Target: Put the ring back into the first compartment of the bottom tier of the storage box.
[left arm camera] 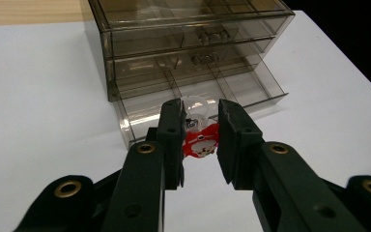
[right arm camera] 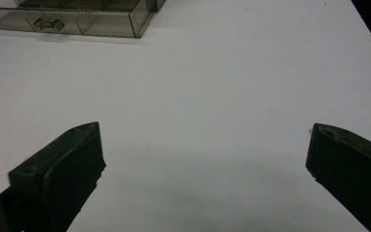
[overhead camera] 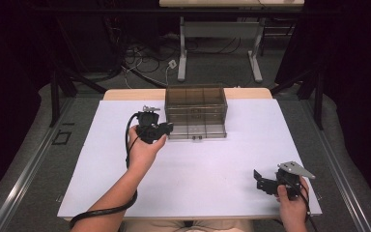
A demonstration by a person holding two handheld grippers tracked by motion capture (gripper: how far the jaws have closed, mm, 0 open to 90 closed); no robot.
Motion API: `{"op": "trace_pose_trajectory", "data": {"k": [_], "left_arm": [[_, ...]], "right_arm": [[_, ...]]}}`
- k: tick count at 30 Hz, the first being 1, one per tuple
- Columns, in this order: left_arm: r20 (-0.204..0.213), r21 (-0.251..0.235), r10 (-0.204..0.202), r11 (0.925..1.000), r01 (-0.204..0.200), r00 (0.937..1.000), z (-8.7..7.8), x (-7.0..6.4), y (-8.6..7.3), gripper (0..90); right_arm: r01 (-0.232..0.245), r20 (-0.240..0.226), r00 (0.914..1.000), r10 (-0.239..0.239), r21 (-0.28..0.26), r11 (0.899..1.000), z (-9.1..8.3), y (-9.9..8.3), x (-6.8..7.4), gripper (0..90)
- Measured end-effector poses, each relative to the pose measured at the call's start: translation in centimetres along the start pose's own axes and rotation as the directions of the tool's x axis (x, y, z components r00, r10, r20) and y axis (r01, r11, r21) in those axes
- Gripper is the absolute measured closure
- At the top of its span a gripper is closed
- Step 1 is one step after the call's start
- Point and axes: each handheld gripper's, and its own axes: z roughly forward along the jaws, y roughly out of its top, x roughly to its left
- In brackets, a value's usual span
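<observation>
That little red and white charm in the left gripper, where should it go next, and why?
Probably a short move forward and down, then open up. The left gripper holds the small red and white charm with a clear loop just short of the smoky clear plastic drawer box, whose bottom drawer is pulled out, its compartments looking bare. The right gripper sits open, far off.

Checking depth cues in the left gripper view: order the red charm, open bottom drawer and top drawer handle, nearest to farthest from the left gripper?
1. Red charm: between the left gripper jaws.
2. Open bottom drawer: just beyond the jaw tips, pulled out.
3. Top drawer handle: farthest, high on the cabinet front.
</observation>
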Motion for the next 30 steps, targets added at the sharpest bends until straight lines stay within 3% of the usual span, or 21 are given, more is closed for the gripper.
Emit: {"op": "trace_pose_trajectory", "data": {"k": [16, 21, 30], "left_arm": [[-0.015, 0.015, -0.053, 0.9985, 0.053, 0.9985, 1.8, 0.1, 1.5, 72.3], [-0.03, 0.019, -0.06, 0.998, 0.06, 0.9977, 2.1, 0.2, 1.9, 72.2], [-0.026, 0.009, -0.093, 0.9956, 0.093, 0.9953, 2.6, 0.6, 2.2, 72.2]], "right_arm": [[-0.014, -0.004, 0.9999, 0.014, 0.001, 1.0, 0.3, 0.0, 0.0, 0.0], [0.0, -0.003, 1.0, 0.0, 0.024, 1.0, 0.2, 0.1, 0.2, 0.0], [-0.004, -0.011, 0.9999, 0.004, -0.001, 1.0, 0.3, 0.1, 0.1, 0.0]]}}
